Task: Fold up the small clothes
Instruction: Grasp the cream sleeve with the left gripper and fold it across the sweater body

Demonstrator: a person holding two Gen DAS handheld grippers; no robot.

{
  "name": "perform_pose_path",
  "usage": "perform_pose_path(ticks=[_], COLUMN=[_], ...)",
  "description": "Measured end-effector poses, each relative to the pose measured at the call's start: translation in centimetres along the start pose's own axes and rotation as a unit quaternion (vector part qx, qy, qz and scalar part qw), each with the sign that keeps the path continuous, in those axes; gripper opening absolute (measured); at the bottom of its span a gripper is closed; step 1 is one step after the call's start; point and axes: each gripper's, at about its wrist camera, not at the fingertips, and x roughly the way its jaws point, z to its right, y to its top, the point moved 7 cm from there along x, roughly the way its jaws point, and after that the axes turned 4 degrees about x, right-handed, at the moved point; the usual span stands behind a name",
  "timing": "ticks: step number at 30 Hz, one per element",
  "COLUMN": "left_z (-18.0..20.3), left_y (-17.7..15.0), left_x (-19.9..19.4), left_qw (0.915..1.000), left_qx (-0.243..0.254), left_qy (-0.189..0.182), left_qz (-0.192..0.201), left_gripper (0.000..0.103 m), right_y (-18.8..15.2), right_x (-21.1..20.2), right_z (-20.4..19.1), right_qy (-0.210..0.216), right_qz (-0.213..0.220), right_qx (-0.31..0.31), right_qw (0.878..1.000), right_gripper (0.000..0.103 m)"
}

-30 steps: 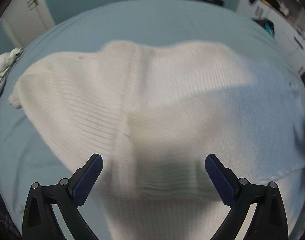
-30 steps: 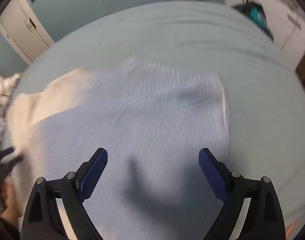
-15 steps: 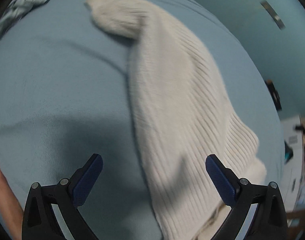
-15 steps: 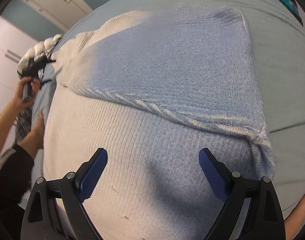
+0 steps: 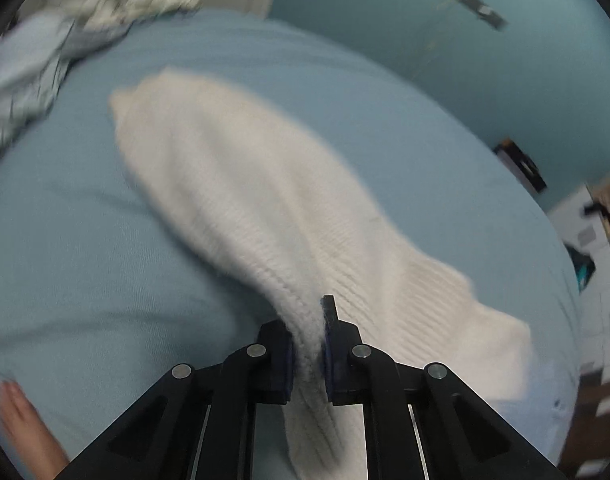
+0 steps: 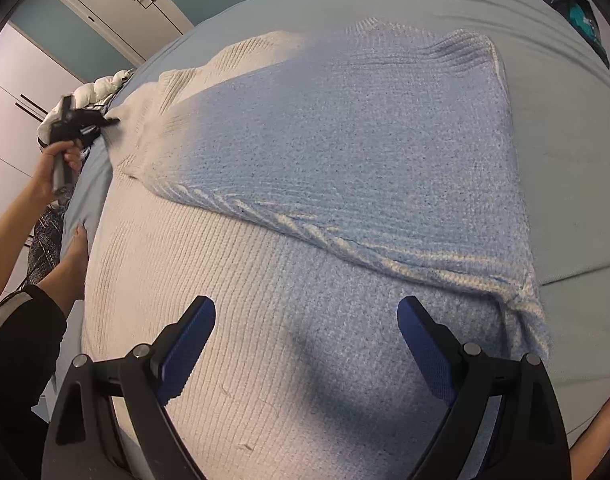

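A cream ribbed knit sweater [image 6: 265, 280] lies spread on a light blue bed [image 6: 577, 128], with one part folded across its upper half. In the left wrist view my left gripper [image 5: 307, 344] is shut on the edge of the sweater's sleeve [image 5: 241, 184], which stretches away over the bed [image 5: 85, 260]. The left gripper also shows in the right wrist view [image 6: 71, 126], at the sweater's far left edge. My right gripper [image 6: 307, 344] is open and empty, hovering over the sweater's lower body.
A bundle of white and striped clothes [image 5: 85, 20] lies at the bed's far left corner. A white door [image 6: 117, 4] and teal wall stand behind the bed. White furniture [image 5: 593, 240] stands to the right. The person's arm [image 6: 33, 280] reaches along the bed's left edge.
My left gripper has closed on the sweater's sleeve edge; it was open half a second ago. My right gripper stays open, hovering over the sweater body.
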Motion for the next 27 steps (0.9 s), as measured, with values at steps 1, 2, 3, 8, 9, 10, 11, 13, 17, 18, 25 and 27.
perform_pose_path(ticks=[1, 2, 3, 8, 9, 10, 11, 13, 17, 18, 25, 27], left_z=[1.6, 3.2, 5.5, 9.3, 7.6, 5.0, 2.7, -0.7, -10.6, -13.9, -18.6, -16.2], left_y=[-0.2, -0.7, -2.1, -10.0, -10.1, -9.4, -8.5, -7.0, -1.8, -0.9, -1.5, -0.6], left_x=[-1.4, -2.6, -4.0, -6.4, -6.3, -6.4, -6.7, -8.2, -5.3, -3.2, 5.5, 5.5], left_qw=[0.9993, 0.9980, 0.9956, 0.9603, 0.9619, 0.9692, 0.9739, 0.9767, 0.9923, 0.9919, 0.9802, 0.9854], left_qx=[0.035, 0.060, 0.083, 0.088, 0.060, 0.025, -0.005, -0.046, -0.102, -0.121, -0.099, -0.025], left_qy=[-0.002, -0.015, -0.044, -0.219, -0.213, -0.194, -0.185, -0.179, -0.063, -0.009, 0.156, 0.162], left_qz=[0.008, 0.008, -0.003, -0.149, -0.160, -0.149, -0.131, -0.110, -0.033, -0.037, -0.072, -0.047], left_gripper=[0.009, 0.009, 0.009, 0.059, 0.090, 0.096, 0.097, 0.098, 0.103, 0.103, 0.098, 0.058], right_y=[0.0, 0.1, 0.1, 0.1, 0.1, 0.0, -0.1, -0.3, -0.4, -0.5, -0.6, -0.5], right_x=[-0.1, 0.0, 0.0, 0.3, 0.3, 0.3, 0.2, 0.3, 0.6, 0.7, 0.7, 0.7], right_z=[0.1, 0.0, 0.0, -0.2, -0.4, -0.5, -0.7, -0.9, -1.4, -1.5, -1.3, -1.1], right_qy=[0.002, 0.004, 0.007, 0.018, 0.020, 0.021, 0.022, 0.015, 0.011, 0.010, -0.011, -0.012], right_qz=[0.001, 0.002, 0.001, -0.008, -0.009, -0.010, -0.011, -0.012, -0.013, -0.015, -0.020, -0.018], right_qx=[0.002, 0.004, 0.007, 0.012, 0.010, 0.007, 0.001, -0.011, -0.021, -0.019, -0.027, -0.025], right_qw=[1.000, 1.000, 1.000, 1.000, 1.000, 1.000, 1.000, 1.000, 1.000, 1.000, 0.999, 0.999], right_gripper=[0.091, 0.091, 0.091, 0.091, 0.091, 0.091, 0.091, 0.091, 0.091, 0.091, 0.091, 0.091])
